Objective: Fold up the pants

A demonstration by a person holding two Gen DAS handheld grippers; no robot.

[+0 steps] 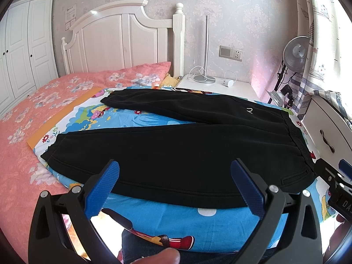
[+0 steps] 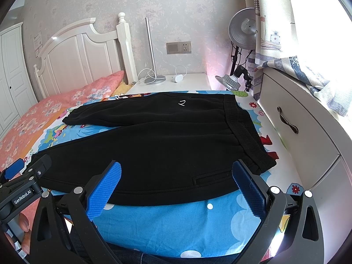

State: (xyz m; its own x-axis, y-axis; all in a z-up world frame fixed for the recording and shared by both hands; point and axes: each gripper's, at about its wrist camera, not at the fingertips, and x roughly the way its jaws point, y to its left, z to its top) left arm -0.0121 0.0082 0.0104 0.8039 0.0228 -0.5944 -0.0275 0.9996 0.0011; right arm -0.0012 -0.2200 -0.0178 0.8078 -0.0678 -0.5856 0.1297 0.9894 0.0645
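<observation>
Black pants (image 1: 176,149) lie flat on a blue cartoon sheet (image 1: 176,224), legs spread apart to the left, waistband (image 1: 294,132) to the right. A small white logo (image 1: 249,110) marks the far leg. My left gripper (image 1: 175,176) is open and empty, just above the near leg's front edge. In the right wrist view the pants (image 2: 167,145) fill the middle. My right gripper (image 2: 176,178) is open and empty over the near hip, by the pocket slit (image 2: 211,179) and waistband (image 2: 246,132). The left gripper's body (image 2: 24,187) shows at the left.
A pink floral quilt (image 1: 33,114) covers the bed's left. A white headboard (image 1: 114,41) stands behind. A white nightstand (image 1: 220,85) holds a lamp base and charger. A white drawer unit (image 2: 297,127) stands close on the right, beside curtains and clamp lamps (image 2: 242,28).
</observation>
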